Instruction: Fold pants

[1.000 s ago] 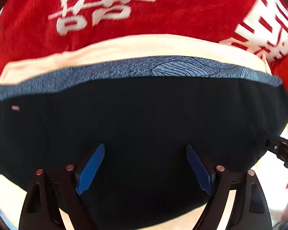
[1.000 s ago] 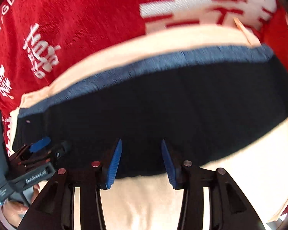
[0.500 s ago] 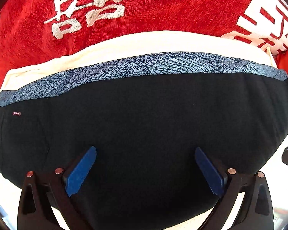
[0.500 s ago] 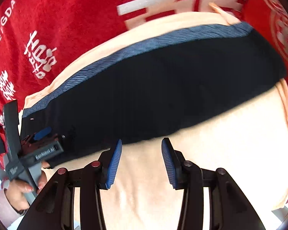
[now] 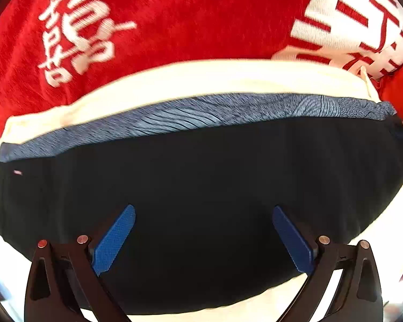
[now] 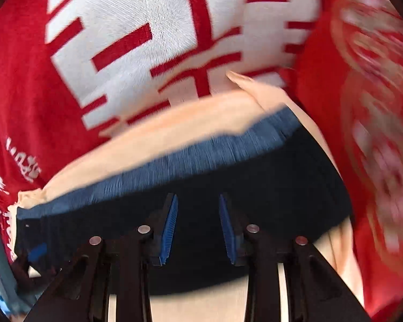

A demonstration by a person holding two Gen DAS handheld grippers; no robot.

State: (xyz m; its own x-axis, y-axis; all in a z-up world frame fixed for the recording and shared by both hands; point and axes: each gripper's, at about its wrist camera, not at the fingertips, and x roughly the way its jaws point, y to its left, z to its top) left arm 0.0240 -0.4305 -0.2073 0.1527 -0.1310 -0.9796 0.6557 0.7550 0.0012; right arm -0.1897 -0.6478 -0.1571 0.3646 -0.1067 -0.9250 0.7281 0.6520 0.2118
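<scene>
The black pants (image 5: 201, 182) lie folded flat, with a blue-grey patterned waistband (image 5: 201, 112) along the far edge. They rest on a cream cloth (image 5: 201, 80). My left gripper (image 5: 203, 212) hovers over the pants, wide open and empty. My right gripper (image 6: 198, 201) is over the pants (image 6: 268, 187) near their right end, open with a narrower gap and holding nothing. The waistband (image 6: 201, 155) is blurred in the right wrist view. The left gripper's blue pad shows faintly at the far left of that view (image 6: 37, 251).
A red blanket with white characters (image 5: 174, 18) lies under the cream cloth (image 6: 174, 126) and fills the far side of both views (image 6: 27, 80). The cream cloth's corner (image 6: 239, 77) sticks up at the right end.
My right gripper has swung forward and right over the pants' right end, with motion blur. My left gripper opened wider and has held roughly in place over the pants.
</scene>
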